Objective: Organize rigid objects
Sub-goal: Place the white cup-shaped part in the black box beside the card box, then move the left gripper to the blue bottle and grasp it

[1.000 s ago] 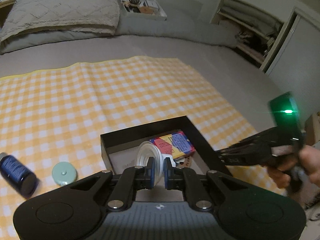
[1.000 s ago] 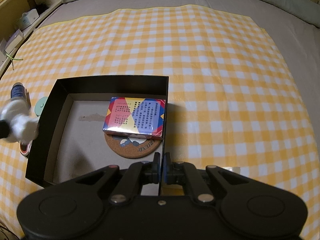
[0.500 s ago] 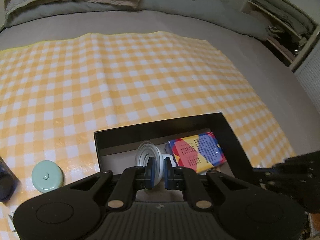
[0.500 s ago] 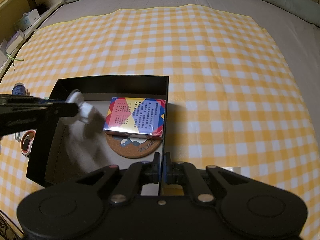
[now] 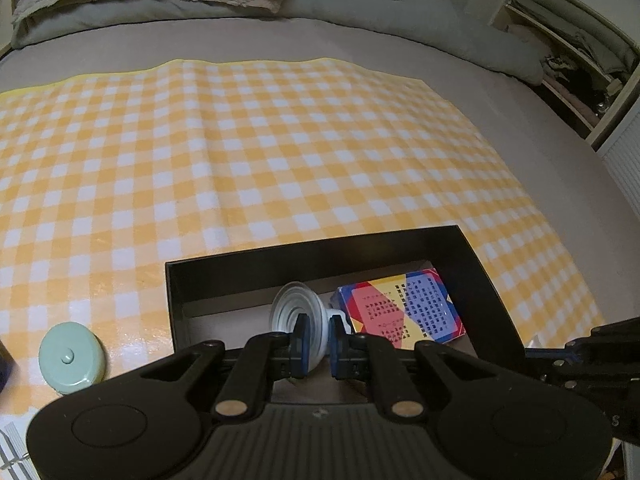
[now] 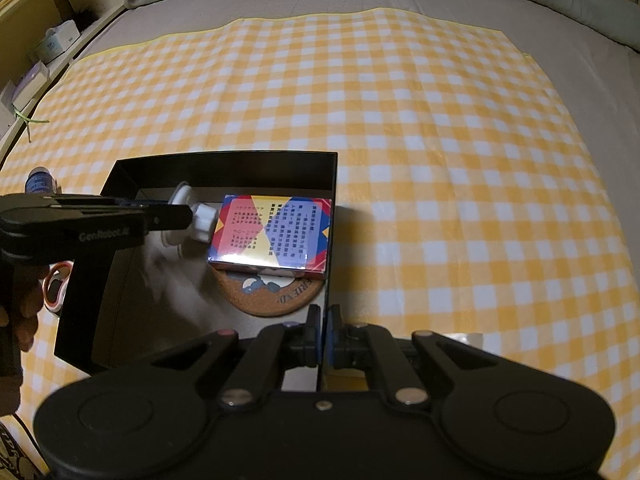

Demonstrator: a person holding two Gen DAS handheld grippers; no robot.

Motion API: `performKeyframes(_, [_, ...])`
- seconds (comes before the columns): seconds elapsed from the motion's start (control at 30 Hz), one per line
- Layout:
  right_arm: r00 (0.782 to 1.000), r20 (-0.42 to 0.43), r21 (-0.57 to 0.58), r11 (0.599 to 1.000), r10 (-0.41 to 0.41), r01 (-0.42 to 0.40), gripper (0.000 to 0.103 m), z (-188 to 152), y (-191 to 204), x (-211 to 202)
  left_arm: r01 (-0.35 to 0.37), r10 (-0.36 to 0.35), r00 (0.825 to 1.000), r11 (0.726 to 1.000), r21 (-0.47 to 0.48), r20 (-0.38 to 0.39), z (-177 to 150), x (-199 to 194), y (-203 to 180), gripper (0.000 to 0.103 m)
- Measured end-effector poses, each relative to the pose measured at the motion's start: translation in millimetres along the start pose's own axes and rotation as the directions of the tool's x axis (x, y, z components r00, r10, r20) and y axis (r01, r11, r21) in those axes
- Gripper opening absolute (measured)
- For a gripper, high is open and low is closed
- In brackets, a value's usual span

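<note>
Two things already lie in the black box: the colourful carton, resting on the cork coaster. My left gripper has its jaws nearly closed on the white suction cup, held inside the box, left of the carton. My right gripper pinches the box's wall at lower centre, jaws all but shut. Left outside, at the frame's left: mint round tin, blue bottle.

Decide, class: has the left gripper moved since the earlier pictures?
Yes. In the right wrist view the left gripper has come in from the left over the black box wall, carrying the white knob up beside the card box.
</note>
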State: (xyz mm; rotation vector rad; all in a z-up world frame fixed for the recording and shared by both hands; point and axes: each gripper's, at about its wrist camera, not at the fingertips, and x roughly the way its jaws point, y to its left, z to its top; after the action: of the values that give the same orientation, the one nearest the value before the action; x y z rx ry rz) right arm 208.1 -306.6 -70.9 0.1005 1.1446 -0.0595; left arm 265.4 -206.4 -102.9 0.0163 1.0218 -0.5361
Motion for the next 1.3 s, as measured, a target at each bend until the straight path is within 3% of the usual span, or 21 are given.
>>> performKeyframes(0.07, [1.0, 0.0, 0.001, 1.0, 0.0, 0.0, 0.003, 0, 0, 0, 0.004, -0.004, 1.0, 1.0, 0.0, -0.014, -1, 0, 0, 0.027])
performKeyframes(0.13, [1.0, -0.001, 0.0, 1.0, 0.0, 0.0, 0.003, 0, 0, 0, 0.007, -0.007, 1.0, 1.0, 0.008, -0.02, -2, -1, -2, 0.029])
performKeyframes(0.23, [1.0, 0.0, 0.0, 1.0, 0.001, -0.001, 0.004, 0, -1, 0, 0.015, -0.015, 1.0, 1.0, 0.028, -0.022, -3, -4, -6, 0.041])
performKeyframes(0.3, [1.0, 0.0, 0.001, 1.0, 0.004, -0.004, 0.004, 1, -2, 0, 0.01, -0.01, 1.0, 0.999, 0.036, -0.018, -4, -7, -11, 0.06])
performKeyframes(0.33, [1.0, 0.0, 0.002, 1.0, 0.006, -0.006, 0.004, 1, -1, 1, -0.01, 0.01, 1.0, 0.999, 0.033, -0.016, -5, -9, -14, 0.084])
performKeyframes(0.37, [1.0, 0.0, 0.004, 1.0, 0.007, -0.007, 0.004, 1, -3, 1, -0.033, 0.034, 0.999, 0.999, 0.034, -0.01, -6, -11, -17, 0.093])
performKeyframes(0.73, [1.0, 0.002, 0.001, 1.0, 0.008, -0.008, 0.004, 2, -3, 1, -0.028, 0.024, 0.999, 0.994, 0.104, 0.039, -21, -54, -25, 0.103])
performKeyframes(0.93, [1.0, 0.007, -0.005, 1.0, 0.006, -0.006, 0.004, 1, 0, 2, -0.035, 0.026, 0.997, 0.993, 0.116, 0.074, -33, -89, -16, 0.103])
performKeyframes(1.1, [1.0, 0.007, -0.006, 1.0, 0.005, -0.005, 0.004, 1, 0, 2, -0.058, 0.046, 0.992, 0.993, 0.102, 0.119, -42, -118, 9, 0.103])
performKeyframes(1.3, [1.0, 0.007, -0.004, 1.0, 0.008, -0.008, 0.004, 1, -1, 2, -0.127, 0.122, 0.98, 0.992, 0.022, 0.155, -48, -145, 58, 0.103])
